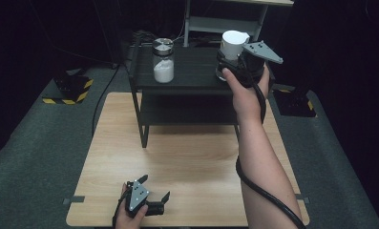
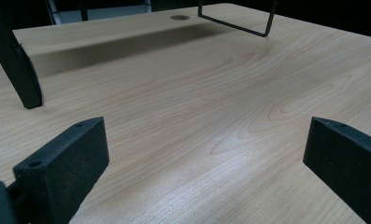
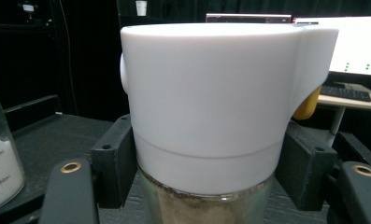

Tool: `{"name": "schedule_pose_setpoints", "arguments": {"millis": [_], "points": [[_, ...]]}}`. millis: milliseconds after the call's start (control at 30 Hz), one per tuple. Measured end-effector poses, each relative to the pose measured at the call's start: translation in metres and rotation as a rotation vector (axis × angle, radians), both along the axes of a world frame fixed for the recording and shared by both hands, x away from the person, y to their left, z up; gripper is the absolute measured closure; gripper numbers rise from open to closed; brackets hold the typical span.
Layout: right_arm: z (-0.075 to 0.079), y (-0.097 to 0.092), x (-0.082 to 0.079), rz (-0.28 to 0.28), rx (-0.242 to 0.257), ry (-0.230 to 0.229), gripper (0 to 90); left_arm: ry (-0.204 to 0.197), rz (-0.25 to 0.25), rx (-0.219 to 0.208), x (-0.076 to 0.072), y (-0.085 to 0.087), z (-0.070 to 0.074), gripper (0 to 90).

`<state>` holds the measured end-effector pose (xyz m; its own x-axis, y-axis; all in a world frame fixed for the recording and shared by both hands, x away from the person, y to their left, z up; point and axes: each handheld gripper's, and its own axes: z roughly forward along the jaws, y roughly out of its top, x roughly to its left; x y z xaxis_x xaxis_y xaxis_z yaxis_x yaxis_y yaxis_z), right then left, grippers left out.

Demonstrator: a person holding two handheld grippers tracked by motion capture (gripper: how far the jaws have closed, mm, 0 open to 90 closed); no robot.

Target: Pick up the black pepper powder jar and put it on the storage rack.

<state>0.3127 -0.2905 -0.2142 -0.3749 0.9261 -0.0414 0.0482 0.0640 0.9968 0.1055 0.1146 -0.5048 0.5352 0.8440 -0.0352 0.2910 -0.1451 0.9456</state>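
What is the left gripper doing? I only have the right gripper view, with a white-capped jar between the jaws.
Observer: The left gripper rests at the near edge of the wooden table, jaws wide apart with nothing between them.
Operator: Where does the jar stand?
Observer: The white-capped jar is at the right end of the black shelf rack, on its top level, with the right gripper shut on it.
Operator: What is the glass jar at my left edge?
Observer: It is a glass jar with a metal lid, part full of white powder, on the same top level towards the left.
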Motion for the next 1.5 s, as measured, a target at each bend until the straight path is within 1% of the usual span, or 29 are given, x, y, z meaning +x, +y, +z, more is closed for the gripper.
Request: {"name": "schedule_pose_setpoints", "arguments": {"millis": [200, 533, 767, 833, 933, 1000, 1067, 1167, 1200, 1267, 1333, 1400, 1500], "points": [[-0.006, -0.001, 0.002, -0.006, 0.029, -0.007, 30.3, -0.002, 0.000, 0.002, 0.000, -0.001, 0.000, 0.3], [-0.010, -0.002, 0.002, -0.002, 0.030, -0.021, 30.2, 0.000, -0.001, 0.003, 0.000, -0.001, 0.000, 0.3], [-0.005, 0.000, 0.002, -0.009, 0.017, -0.007, 29.7, 0.001, 0.000, 0.002, 0.000, -0.001, 0.000, 0.3], [-0.004, 0.000, 0.002, -0.007, 0.023, 0.000, 25.7, 0.001, -0.001, 0.001, 0.000, 0.000, 0.000, 0.3], [-0.005, 0.000, 0.003, -0.010, 0.032, 0.006, 15.6, -0.002, -0.004, 0.000, 0.000, 0.000, 0.000, 0.3], [-0.006, -0.001, 0.003, -0.006, 0.037, 0.014, 11.3, -0.003, -0.005, 0.001, 0.000, 0.000, 0.000, 0.4], [-0.008, -0.001, 0.002, -0.012, 0.042, 0.009, 5.7, -0.005, -0.007, 0.004, 0.000, 0.000, 0.000, 0.4], [-0.010, -0.002, 0.002, -0.005, 0.044, 0.010, 3.1, -0.004, -0.007, 0.005, 0.000, 0.000, 0.000, 0.3], [-0.012, -0.003, 0.001, -0.004, 0.039, 0.003, 0.0, -0.004, -0.008, 0.005, 0.000, 0.000, 0.000, 0.3], [-0.015, -0.006, 0.000, 0.013, 0.045, -0.005, 0.0, -0.005, -0.007, 0.006, 0.000, 0.000, 0.000, 0.3], [-0.016, -0.009, -0.001, 0.026, 0.055, 0.000, 0.0, -0.005, -0.006, 0.010, 0.000, -0.001, 0.000, 0.4], [-0.017, -0.011, -0.003, 0.029, 0.065, 0.002, 0.0, -0.004, -0.006, 0.010, 0.000, -0.001, 0.000, 0.3], [-0.020, -0.012, -0.006, 0.026, 0.065, -0.006, 0.0, -0.005, -0.006, 0.010, 0.000, -0.001, 0.000, 0.3]]}}
